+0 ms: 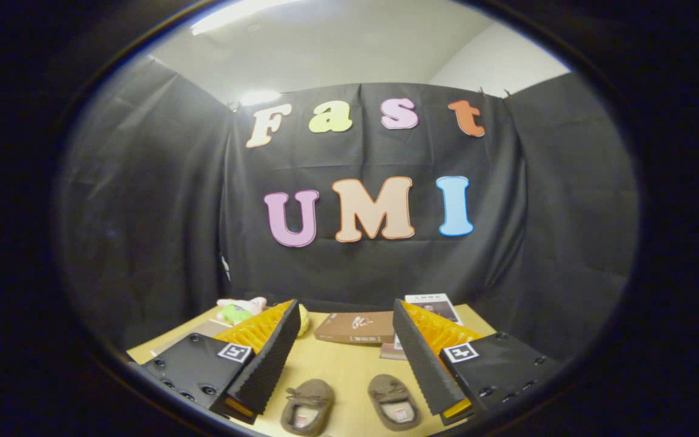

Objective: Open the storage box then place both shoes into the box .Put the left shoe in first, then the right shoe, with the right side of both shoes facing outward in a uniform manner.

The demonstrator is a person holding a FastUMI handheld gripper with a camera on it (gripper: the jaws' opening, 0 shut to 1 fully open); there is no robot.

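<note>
On the pale wooden table (349,370) ahead of you lie two small brown shoes, side by side and a little apart, both between your gripper's (346,331) fingers and near you, with toes pointing away from you and their openings turned up. Count them as the left-hand shoe (308,405) and the right-hand shoe (393,400); each has a little bow or lace across the vamp and a light insole with a label showing inside. Your two fingers stand wide apart, spread to either side of the pair, and they touch nothing; neither finger reaches a shoe. Beyond the shoes, farther along the table and between the two fingertips, you have one flat brown box (355,328) lying with its lid down, a pale mark on its top. Just behind the right finger, one booklet (435,305) with a white cover rests near the far edge of the table, and a second, smaller pinkish card or packet (393,351) peeks out beside the box, partly hidden by that finger. Past the left finger you can see one soft toy (241,309) in pink and green, and one yellow rounded thing (303,320) just behind the fingertip, too hidden to name. Black cloth (143,212) closes the booth behind the table.
</note>
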